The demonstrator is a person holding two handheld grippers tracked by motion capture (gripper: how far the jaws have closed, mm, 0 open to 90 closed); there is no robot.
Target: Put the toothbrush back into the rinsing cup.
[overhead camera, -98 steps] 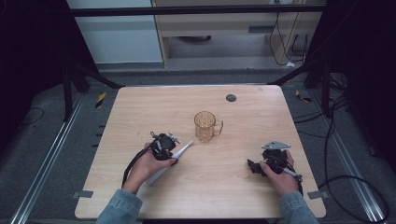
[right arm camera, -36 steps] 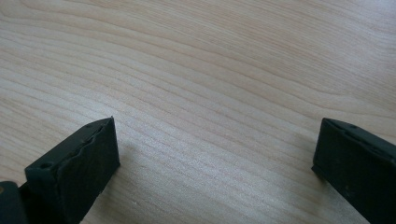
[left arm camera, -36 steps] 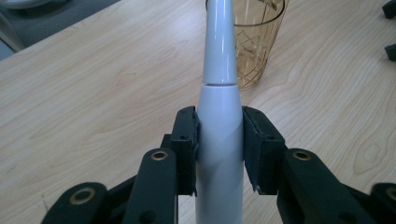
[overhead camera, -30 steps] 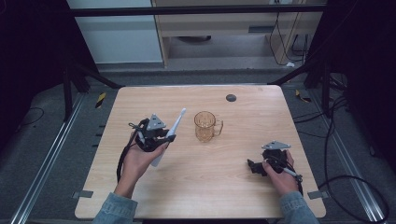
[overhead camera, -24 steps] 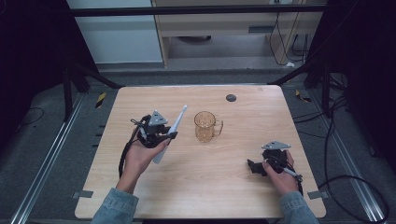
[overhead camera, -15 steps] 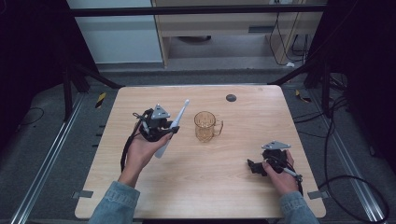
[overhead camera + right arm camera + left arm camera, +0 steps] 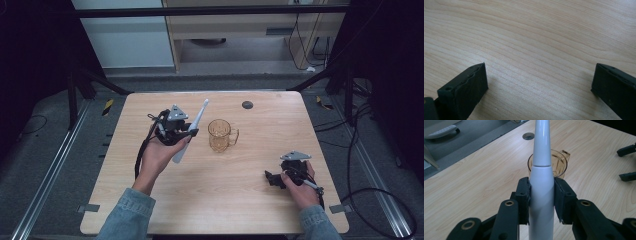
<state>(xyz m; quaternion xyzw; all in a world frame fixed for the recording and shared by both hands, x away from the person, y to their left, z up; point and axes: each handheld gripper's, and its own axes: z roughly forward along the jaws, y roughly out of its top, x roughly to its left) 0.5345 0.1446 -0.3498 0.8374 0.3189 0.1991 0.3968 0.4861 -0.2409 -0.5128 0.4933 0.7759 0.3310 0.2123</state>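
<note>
A white electric toothbrush [image 7: 192,127] is lifted off the wooden table [image 7: 150,200], its slim head end pointing up and away. My left gripper [image 7: 184,131] is shut on its thick handle [image 7: 541,195], one pad pressed to each side. An amber glass mug [image 7: 220,135] with a handle stands mid-table just right of the toothbrush; in the left gripper view the mug [image 7: 560,163] sits right behind the brush's neck. My right gripper [image 7: 272,179] rests low at the table's right front, open; its black jaws stand wide apart over bare wood [image 7: 536,62].
A small dark round disc [image 7: 247,105] lies near the table's far edge. Black frame posts stand at the table's far corners and metal rails run along both sides. Cables trail on the floor at the right.
My left hand has lifted the toothbrush and carried it away from the person, toward the far side beside the mug. The right gripper has stayed put.
</note>
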